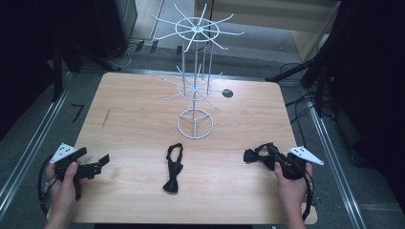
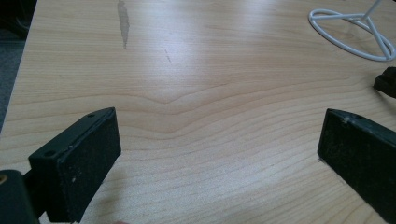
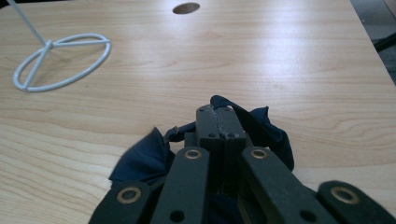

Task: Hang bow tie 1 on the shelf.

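A black bow tie [image 1: 172, 168] lies flat near the table's front middle; its edge [image 2: 386, 82] shows at the right of the left gripper view. My left gripper [image 1: 95, 155] [image 2: 219, 149] rests at the front left, open wide over bare wood, well left of that tie. At the front right my right gripper [image 1: 270, 150] [image 3: 220, 117] is shut on the strap of a dark navy bow tie [image 1: 253, 155] [image 3: 144, 161], which bunches under and around the jaws at table level. A white wire rack [image 1: 195, 71] stands mid-table on a ring base [image 1: 195, 124] [image 2: 351, 33] [image 3: 60, 60].
A round dark hole [image 1: 227, 93] [image 3: 186, 8] sits in the tabletop to the right of the rack. A grey scuff mark [image 1: 105, 118] [image 2: 123, 21] marks the wood at the left. Cables and dark stands surround the wooden table [image 1: 138, 100].
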`<state>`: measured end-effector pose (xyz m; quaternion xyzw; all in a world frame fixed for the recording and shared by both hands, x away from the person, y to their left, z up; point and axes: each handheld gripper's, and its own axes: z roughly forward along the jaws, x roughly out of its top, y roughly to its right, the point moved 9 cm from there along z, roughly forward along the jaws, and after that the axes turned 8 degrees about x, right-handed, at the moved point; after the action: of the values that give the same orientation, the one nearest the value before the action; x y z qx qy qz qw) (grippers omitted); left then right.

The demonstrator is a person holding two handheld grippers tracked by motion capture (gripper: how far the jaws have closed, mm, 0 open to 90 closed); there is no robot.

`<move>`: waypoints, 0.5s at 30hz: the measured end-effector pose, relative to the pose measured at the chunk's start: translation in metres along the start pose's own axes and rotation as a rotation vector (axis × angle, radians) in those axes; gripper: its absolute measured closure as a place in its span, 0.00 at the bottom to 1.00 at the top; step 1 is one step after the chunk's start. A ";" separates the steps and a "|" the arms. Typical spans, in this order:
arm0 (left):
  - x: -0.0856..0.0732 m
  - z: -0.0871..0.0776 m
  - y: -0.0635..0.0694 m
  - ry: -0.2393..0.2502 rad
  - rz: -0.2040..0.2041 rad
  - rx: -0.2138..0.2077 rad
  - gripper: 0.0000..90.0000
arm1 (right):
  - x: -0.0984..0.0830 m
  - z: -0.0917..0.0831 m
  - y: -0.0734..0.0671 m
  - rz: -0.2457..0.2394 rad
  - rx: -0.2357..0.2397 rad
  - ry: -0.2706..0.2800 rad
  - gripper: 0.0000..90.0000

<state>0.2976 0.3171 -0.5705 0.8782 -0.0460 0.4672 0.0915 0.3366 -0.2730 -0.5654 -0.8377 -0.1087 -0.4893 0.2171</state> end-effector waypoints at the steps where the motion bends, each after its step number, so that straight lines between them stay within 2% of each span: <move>1: 0.000 0.000 0.000 0.000 0.000 0.000 0.00 | 0.000 0.000 0.000 0.000 0.000 0.000 1.00; 8: 0.000 0.000 0.000 -0.001 0.000 -0.001 0.00 | 0.013 -0.005 -0.020 -0.046 0.034 0.046 1.00; 15: 0.000 0.000 0.000 0.000 0.000 -0.001 0.00 | 0.022 -0.005 -0.037 -0.091 0.056 0.061 1.00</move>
<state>0.2976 0.3171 -0.5705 0.8782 -0.0462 0.4670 0.0922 0.3294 -0.2433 -0.5352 -0.8102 -0.1536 -0.5205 0.2212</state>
